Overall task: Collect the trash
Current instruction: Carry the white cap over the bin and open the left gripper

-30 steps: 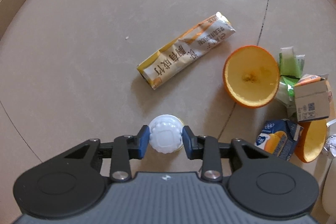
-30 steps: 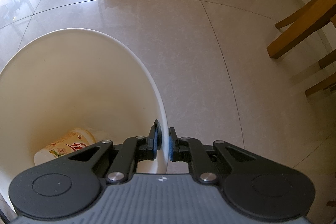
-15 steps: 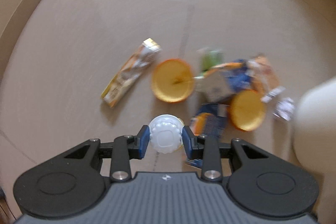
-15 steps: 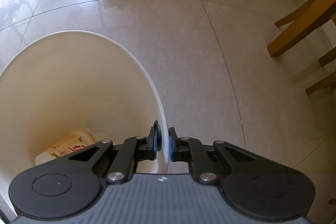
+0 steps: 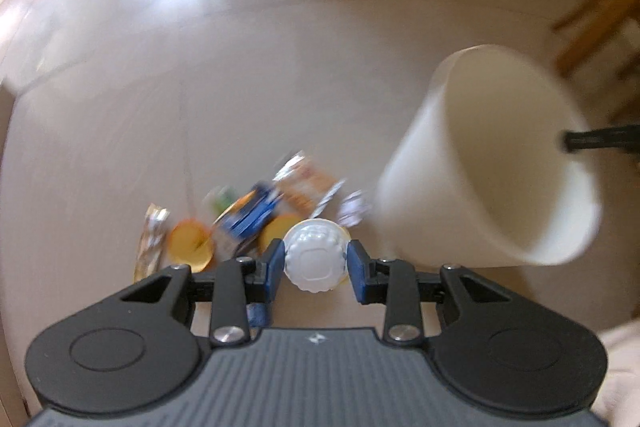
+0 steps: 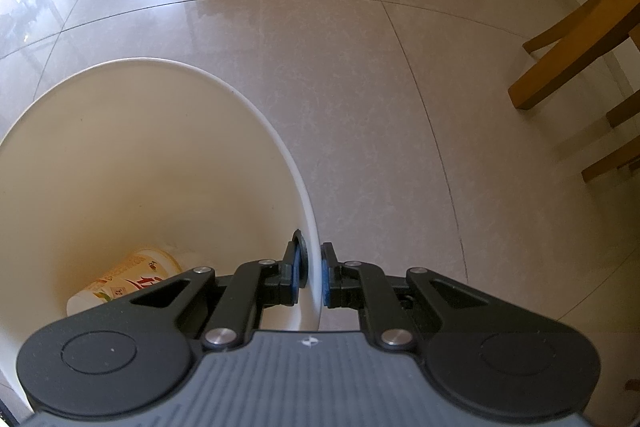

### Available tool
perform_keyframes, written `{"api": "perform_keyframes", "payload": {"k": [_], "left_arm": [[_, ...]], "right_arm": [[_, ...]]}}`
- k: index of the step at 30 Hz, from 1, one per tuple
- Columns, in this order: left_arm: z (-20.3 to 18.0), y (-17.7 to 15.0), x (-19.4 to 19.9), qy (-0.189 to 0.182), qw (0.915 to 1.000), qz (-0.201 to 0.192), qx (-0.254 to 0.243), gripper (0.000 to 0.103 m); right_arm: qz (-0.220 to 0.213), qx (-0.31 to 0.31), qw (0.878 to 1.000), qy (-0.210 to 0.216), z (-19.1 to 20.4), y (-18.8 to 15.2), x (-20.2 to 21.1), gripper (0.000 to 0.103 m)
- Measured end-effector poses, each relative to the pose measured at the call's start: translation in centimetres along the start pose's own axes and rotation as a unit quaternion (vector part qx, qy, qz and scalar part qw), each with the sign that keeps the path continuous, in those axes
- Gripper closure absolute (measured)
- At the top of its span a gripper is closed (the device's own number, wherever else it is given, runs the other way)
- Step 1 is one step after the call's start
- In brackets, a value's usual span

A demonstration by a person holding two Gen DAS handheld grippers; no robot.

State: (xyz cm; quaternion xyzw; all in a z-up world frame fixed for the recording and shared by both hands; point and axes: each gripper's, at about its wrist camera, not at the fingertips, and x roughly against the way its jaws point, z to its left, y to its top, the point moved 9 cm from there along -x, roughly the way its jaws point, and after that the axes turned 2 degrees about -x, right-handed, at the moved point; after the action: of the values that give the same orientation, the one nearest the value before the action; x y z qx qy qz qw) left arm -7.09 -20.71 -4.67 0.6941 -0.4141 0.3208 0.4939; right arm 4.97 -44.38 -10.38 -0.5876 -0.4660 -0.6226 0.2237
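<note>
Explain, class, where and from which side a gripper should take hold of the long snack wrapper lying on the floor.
The long snack wrapper lies flat at the left end of the litter, with bare floor on its left. Probably best: come down from above and pinch across its narrow width near the middle, since its right side sits next to the orange half.

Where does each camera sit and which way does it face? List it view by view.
Left wrist: rides the left tool, looking down at the floor litter; its fingers clamp a white bottle.
Right wrist: rides the right tool, facing steeply down, clamped on the rim of the white bin; a bottle in the bin shows.
Shared: the bin; the right tool's tip shows in the left view.
</note>
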Motion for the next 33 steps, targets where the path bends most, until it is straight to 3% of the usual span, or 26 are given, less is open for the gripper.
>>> {"api": "perform_keyframes", "payload": {"k": [5, 11, 14, 16, 17, 33], "left_arm": [[-5.4, 4.3, 3.3, -0.041, 0.9977, -0.038, -0.039, 0.07], [-9.7, 7.9, 3.8, -0.072, 0.9934, -0.078, -0.044, 0.068], [-10.9, 8.8, 3.3, -0.078, 0.9923, -0.088, -0.038, 0.045], [-11.1, 9.1, 3.3, -0.075, 0.9915, -0.102, -0.031, 0.027], [-11.3, 9.4, 2.9, -0.073, 0.9912, -0.106, -0.032, 0.026], [-5.6, 4.4, 1.3, -0.022, 0.9951, -0.096, -0.009, 0.018]], "right_arm": [[0.0, -0.001, 1.0, 0.0, 0.1, -0.1, 0.0, 0.09], [-0.002, 0.0, 1.0, -0.001, 0.1, -0.1, 0.0, 0.09], [-0.001, -0.001, 1.0, 0.0, 0.1, -0.2, 0.0, 0.09], [-0.002, 0.001, 1.0, 0.001, 0.0, -0.2, 0.0, 0.09], [-0.001, 0.001, 1.0, 0.001, 0.0, -0.2, 0.0, 0.09], [-0.004, 0.003, 1.0, -0.002, 0.2, 0.0, -0.1, 0.09]]}}
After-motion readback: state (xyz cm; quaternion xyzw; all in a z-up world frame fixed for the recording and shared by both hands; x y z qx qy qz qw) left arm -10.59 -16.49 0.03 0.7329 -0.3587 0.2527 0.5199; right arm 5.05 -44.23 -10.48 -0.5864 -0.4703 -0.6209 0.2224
